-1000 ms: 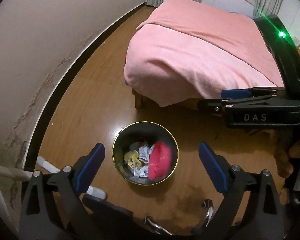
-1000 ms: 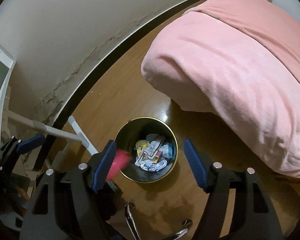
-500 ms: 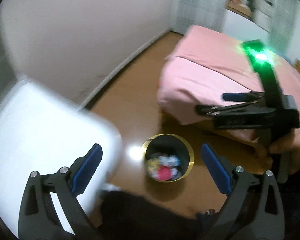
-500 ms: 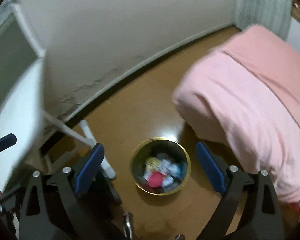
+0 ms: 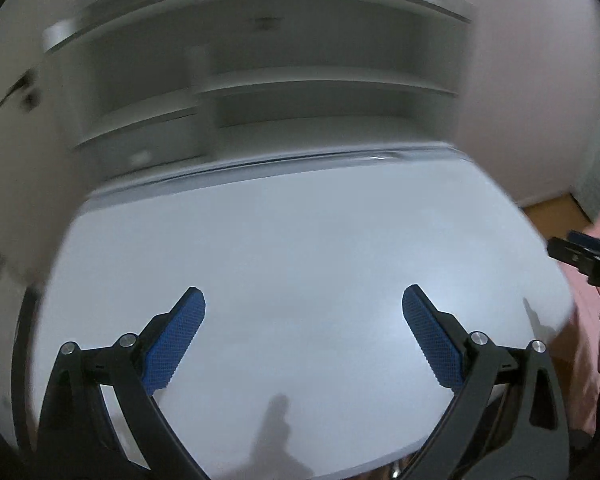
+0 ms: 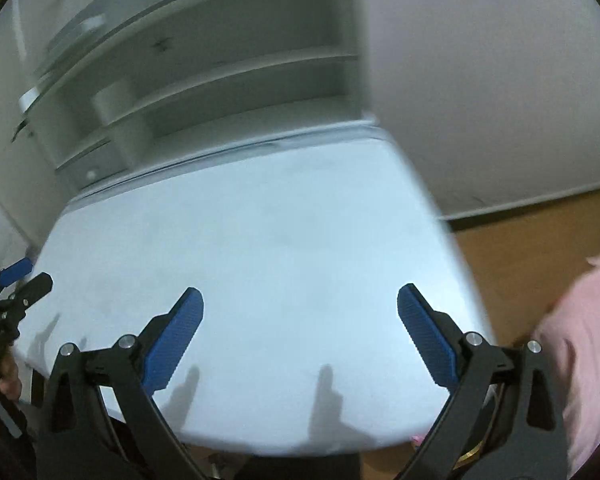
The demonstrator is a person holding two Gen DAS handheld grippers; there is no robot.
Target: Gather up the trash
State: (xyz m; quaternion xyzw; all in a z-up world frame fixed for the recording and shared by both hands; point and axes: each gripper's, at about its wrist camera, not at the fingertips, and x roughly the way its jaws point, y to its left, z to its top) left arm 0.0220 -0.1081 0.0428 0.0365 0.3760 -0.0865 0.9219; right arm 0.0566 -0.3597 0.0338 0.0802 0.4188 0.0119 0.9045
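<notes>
Both views are motion-blurred and look across a bare white table top (image 5: 300,264) (image 6: 260,248). My left gripper (image 5: 303,336) is open and empty above the table's near part. My right gripper (image 6: 300,334) is open and empty above the same table. The right gripper also shows at the right edge of the left wrist view (image 5: 584,258), and the left gripper at the left edge of the right wrist view (image 6: 8,292). No trash shows on the table. Only a gold sliver of the bin's rim (image 6: 470,456) peeks out under the table's near right edge.
White shelving (image 5: 300,92) (image 6: 220,80) stands against the wall behind the table. Wooden floor (image 6: 520,256) lies to the right of the table. The pink bed cover (image 6: 588,352) is at the far right.
Both grippers swung up and left, from the trash bin on the floor to the white table. The pink item fell into the bin before that. Both stay open.
</notes>
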